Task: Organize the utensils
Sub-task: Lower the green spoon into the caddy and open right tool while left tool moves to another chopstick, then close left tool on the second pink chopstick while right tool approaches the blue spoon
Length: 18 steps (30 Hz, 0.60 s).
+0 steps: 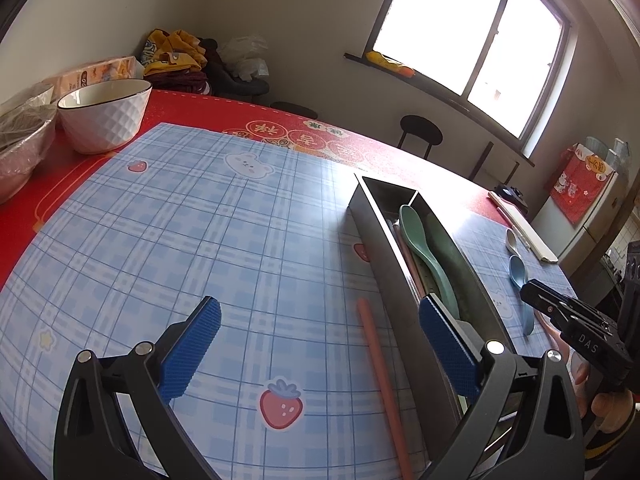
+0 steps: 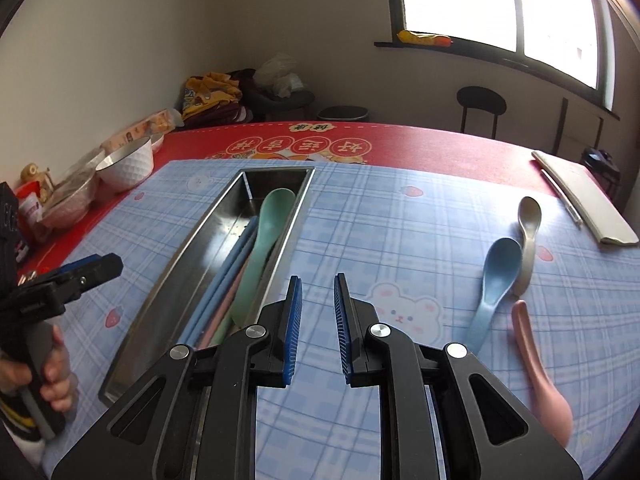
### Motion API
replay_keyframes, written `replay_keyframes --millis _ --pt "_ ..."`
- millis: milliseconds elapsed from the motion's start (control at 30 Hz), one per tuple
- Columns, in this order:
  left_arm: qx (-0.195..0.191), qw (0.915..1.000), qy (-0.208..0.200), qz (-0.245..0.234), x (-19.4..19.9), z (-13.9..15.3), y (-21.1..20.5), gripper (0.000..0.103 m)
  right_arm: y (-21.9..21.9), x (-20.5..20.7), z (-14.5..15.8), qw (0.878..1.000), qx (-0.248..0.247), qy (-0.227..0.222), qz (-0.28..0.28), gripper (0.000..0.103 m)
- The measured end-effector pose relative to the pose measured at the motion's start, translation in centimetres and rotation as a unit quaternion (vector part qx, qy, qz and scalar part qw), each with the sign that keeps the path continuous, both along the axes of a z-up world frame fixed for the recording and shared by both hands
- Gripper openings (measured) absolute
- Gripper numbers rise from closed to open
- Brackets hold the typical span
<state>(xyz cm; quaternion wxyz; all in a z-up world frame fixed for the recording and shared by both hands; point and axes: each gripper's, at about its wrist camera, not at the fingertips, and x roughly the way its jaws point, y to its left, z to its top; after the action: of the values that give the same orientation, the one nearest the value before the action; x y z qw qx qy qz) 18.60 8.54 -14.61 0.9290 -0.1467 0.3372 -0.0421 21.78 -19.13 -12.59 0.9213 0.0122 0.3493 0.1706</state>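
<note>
A long steel tray (image 2: 168, 276) (image 1: 368, 216) lies on the blue plaid mat and holds a green spoon (image 2: 260, 248) (image 1: 424, 248) and blue and pink chopsticks (image 2: 224, 284). A pink chopstick (image 1: 380, 384) lies on the mat just left of the tray. A blue spoon (image 2: 494, 284) (image 1: 520, 280), a grey spoon (image 2: 528, 236) (image 1: 512, 240) and a pink spoon (image 2: 536, 364) lie right of the tray. My left gripper (image 1: 320, 340) is open wide and empty, over the pink chopstick. My right gripper (image 2: 318, 320) is open and empty, between the tray and the spoons.
A white bowl (image 1: 104, 116) and a foil-covered dish (image 1: 20, 148) stand at the mat's far left on the red tablecloth (image 1: 240, 112). A flat grey case with a pen (image 2: 584, 204) lies at the far right. Stools (image 2: 480, 108) stand beyond the table.
</note>
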Motion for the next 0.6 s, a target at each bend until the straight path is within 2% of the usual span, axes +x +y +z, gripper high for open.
replay_keyframes --millis 167,233,300,333,400,500,600 --pt "-0.002 0.9995 0.020 0.027 0.3 -0.2 0.8 0.095 -2.8 -0.2 -1.4 0.997 0.077 0.013 -0.028 0.017" --pt "0.016 0.9993 0.023 0.025 -0.2 0.1 0.5 0.083 -3.6 -0.5 -1.2 0.994 0.102 -0.001 -0.026 0.017" --pt "0.040 0.9982 0.042 0.011 -0.8 0.1 -0.4 0.062 -4.2 -0.3 -1.5 0.992 0.122 0.010 -0.021 0.017" --pt "0.045 0.9974 0.055 -0.003 -1.1 0.0 -0.8 0.057 -4.4 -0.2 -1.6 0.991 0.131 0.013 -0.021 0.017" --pt "0.029 0.9962 0.070 -0.042 -2.2 -0.3 -1.2 0.036 -4.9 -0.2 -1.7 0.989 0.148 0.014 -0.021 0.017" --pt "0.013 0.9931 0.085 -0.079 -3.7 -0.7 -1.7 0.023 -5.1 -0.4 -1.7 0.987 0.157 0.015 -0.019 0.017" --pt "-0.003 0.9895 0.100 -0.105 -4.5 -1.1 -2.4 0.021 -5.0 -0.6 -1.6 0.988 0.155 0.013 -0.017 0.017"
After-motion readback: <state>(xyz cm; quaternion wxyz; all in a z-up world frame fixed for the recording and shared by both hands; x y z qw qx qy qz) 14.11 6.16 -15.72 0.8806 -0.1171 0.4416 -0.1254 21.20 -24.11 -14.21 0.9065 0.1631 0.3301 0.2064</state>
